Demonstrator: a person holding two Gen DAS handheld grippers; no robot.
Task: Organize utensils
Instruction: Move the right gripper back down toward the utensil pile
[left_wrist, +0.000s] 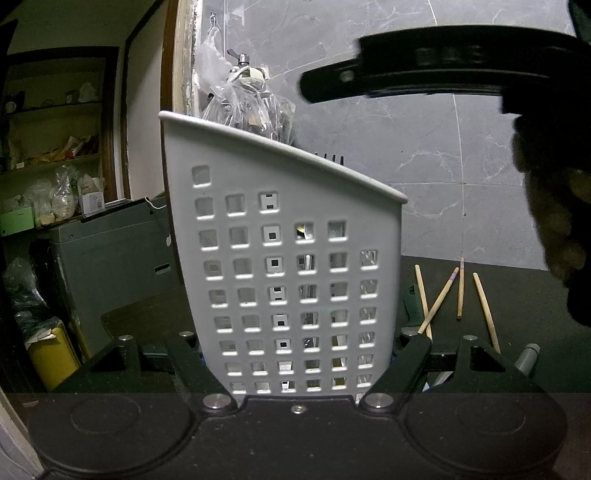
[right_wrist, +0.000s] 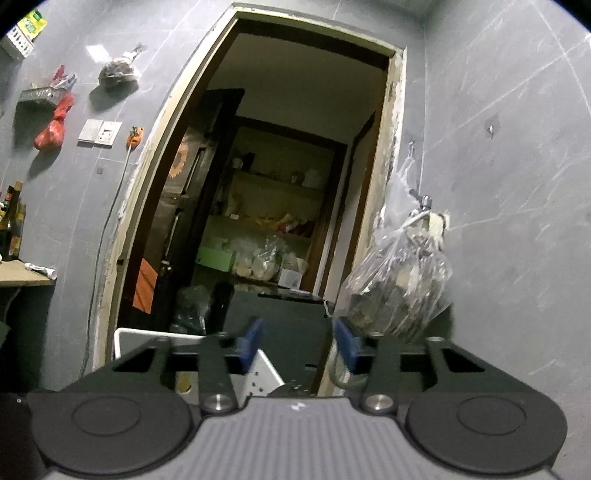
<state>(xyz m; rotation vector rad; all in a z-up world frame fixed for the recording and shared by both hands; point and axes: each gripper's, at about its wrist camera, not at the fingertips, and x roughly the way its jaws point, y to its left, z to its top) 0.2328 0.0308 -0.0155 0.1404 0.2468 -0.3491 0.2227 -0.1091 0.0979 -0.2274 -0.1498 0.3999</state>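
A grey perforated utensil holder (left_wrist: 284, 266) stands on the dark table, right in front of the left wrist camera. My left gripper (left_wrist: 295, 369) is closed around its base, one finger on each side. Cutlery shows faintly through its holes. Several wooden chopsticks (left_wrist: 458, 291) lie on the table to its right. My right gripper (right_wrist: 297, 341) hangs high above the holder, open and empty; its blue pads (right_wrist: 249, 339) are apart. It shows as a dark shape at the top of the left wrist view (left_wrist: 424, 74). The holder's rim (right_wrist: 147, 334) is below it.
A grey handle (left_wrist: 526, 356) lies at the right near the chopsticks. A clear plastic bag (right_wrist: 399, 280) hangs from a wall tap behind the holder. A dark grey box (left_wrist: 110, 254) stands left, by a doorway (right_wrist: 280, 184) to a cluttered shelf room.
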